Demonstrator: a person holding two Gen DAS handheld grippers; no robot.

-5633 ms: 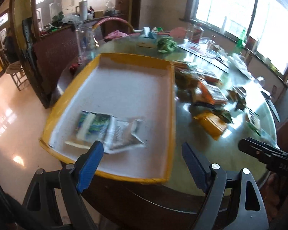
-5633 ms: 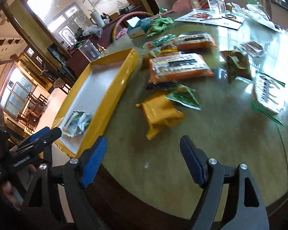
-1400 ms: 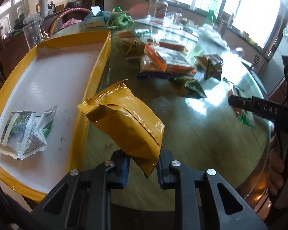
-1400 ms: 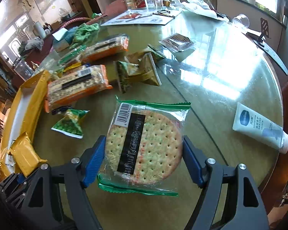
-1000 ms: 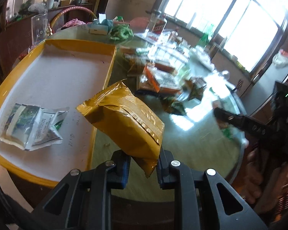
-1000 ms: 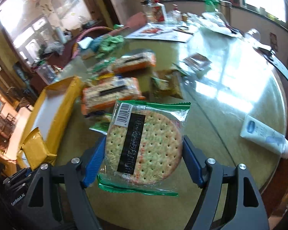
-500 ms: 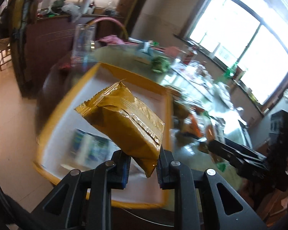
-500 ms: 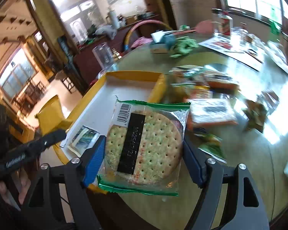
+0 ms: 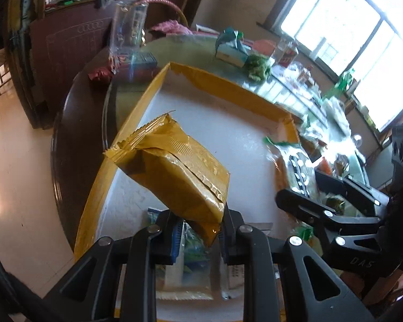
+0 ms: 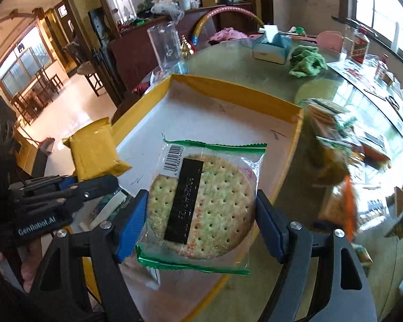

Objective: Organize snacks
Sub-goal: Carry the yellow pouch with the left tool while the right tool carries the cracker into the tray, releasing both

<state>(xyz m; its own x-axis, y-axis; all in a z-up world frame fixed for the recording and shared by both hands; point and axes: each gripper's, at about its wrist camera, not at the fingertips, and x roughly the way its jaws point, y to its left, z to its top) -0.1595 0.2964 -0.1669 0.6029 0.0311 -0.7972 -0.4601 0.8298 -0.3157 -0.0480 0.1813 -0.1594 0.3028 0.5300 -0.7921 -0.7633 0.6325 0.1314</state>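
Note:
My left gripper is shut on a yellow-gold snack packet and holds it above the near left part of the yellow-rimmed white tray. A green and white packet lies in the tray under it. My right gripper is shut on a clear round cracker packet with green edges and holds it over the tray. The left gripper and its yellow packet show at the left in the right wrist view. The right gripper shows at the right in the left wrist view.
Several orange and green snack packets lie on the round glass-topped table right of the tray. A tissue box, a green cloth and a clear container stand beyond the tray. The table edge drops to the floor at left.
Both grippers have swung left from the table's snack pile to over the tray, each still holding its packet. The left one is lower and closer to the tray.

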